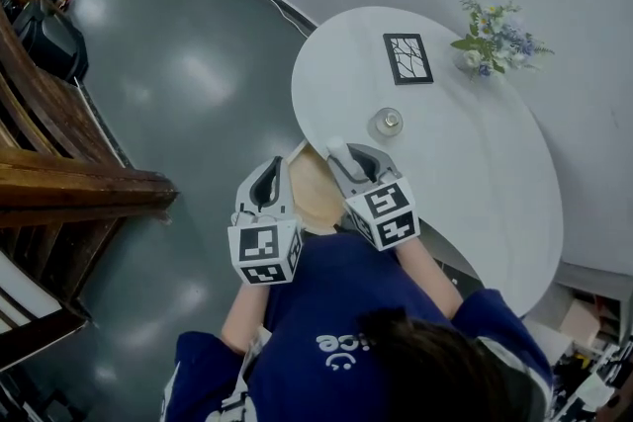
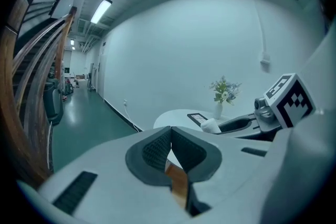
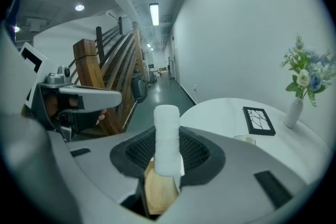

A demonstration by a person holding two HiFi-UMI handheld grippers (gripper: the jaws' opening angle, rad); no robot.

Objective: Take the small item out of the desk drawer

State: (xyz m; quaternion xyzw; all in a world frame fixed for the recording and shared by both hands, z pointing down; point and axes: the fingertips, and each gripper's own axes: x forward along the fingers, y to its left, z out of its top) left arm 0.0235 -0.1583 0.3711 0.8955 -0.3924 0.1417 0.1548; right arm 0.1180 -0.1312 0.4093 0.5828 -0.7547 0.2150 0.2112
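Danger is mainly a drop. Left gripper [image 1: 268,175] is closed and empty, over the open drawer [image 1: 315,201] at the table's [image 1: 475,183] near edge. Right gripper [image 1: 346,160] is clamped on the roll [image 3: 167,134], which sticks far past the jaws; a quick tilt could drop it into the drawer.

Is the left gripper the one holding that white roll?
No, the white roll stands clamped between the jaws of the right gripper, while the left gripper has its jaws closed together on nothing.
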